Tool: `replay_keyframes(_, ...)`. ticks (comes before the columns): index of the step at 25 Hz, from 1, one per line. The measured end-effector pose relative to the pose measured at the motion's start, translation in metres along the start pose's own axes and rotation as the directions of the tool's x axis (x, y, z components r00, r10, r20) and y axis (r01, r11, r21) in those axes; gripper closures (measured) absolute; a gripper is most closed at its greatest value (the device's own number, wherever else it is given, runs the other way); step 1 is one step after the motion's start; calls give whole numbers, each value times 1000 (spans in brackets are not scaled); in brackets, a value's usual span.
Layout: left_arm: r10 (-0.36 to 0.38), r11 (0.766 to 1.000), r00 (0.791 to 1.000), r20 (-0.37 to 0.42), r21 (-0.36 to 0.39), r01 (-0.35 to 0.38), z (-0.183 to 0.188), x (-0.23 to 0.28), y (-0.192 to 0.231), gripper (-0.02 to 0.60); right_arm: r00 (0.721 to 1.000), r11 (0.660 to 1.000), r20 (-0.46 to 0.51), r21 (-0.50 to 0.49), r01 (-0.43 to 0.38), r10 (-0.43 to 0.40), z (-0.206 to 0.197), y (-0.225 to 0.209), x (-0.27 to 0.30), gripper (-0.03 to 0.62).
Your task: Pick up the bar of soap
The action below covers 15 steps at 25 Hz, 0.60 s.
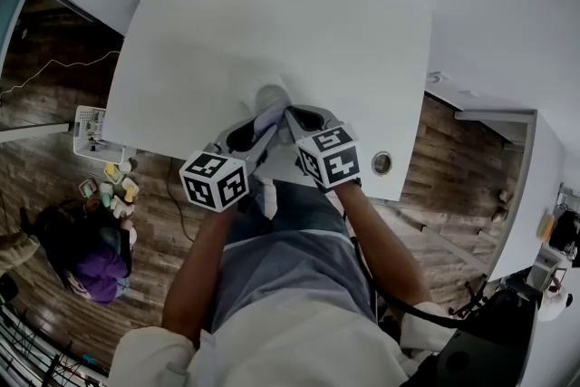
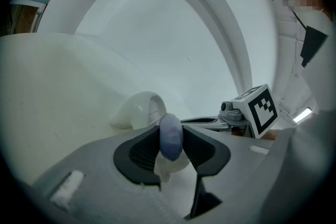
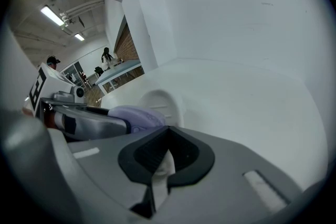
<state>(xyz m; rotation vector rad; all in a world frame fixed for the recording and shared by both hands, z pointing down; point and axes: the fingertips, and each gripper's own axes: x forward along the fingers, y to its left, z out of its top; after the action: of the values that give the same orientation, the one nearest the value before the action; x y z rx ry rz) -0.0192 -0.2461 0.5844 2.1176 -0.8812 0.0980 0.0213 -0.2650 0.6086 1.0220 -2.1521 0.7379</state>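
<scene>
A lavender bar of soap (image 2: 170,136) stands on edge between the black pads of my left gripper (image 2: 171,145), which is shut on it, just above the white table (image 1: 272,14). In the head view the soap (image 1: 270,115) shows at the left gripper's (image 1: 264,128) tips, near the table's front edge. A white soap dish (image 2: 137,110) lies on the table just beyond it. My right gripper (image 3: 167,150) is shut with nothing in it. It sits close on the right of the soap (image 3: 134,115), its tips (image 1: 292,115) almost touching the left gripper's.
The table's front edge runs right under both grippers, with a round cable hole (image 1: 381,162) at its right corner. On the wood floor at the left are a white basket (image 1: 89,130), small items and a cable. White walls stand behind the table.
</scene>
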Motion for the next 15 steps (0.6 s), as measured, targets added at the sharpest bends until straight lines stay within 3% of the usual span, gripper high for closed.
replay_keyframes(15, 5, 1000, 998, 56, 19, -6, 12, -5, -2, 445, 1000, 1000, 13, -21, -7, 7, 4, 1, 1, 591)
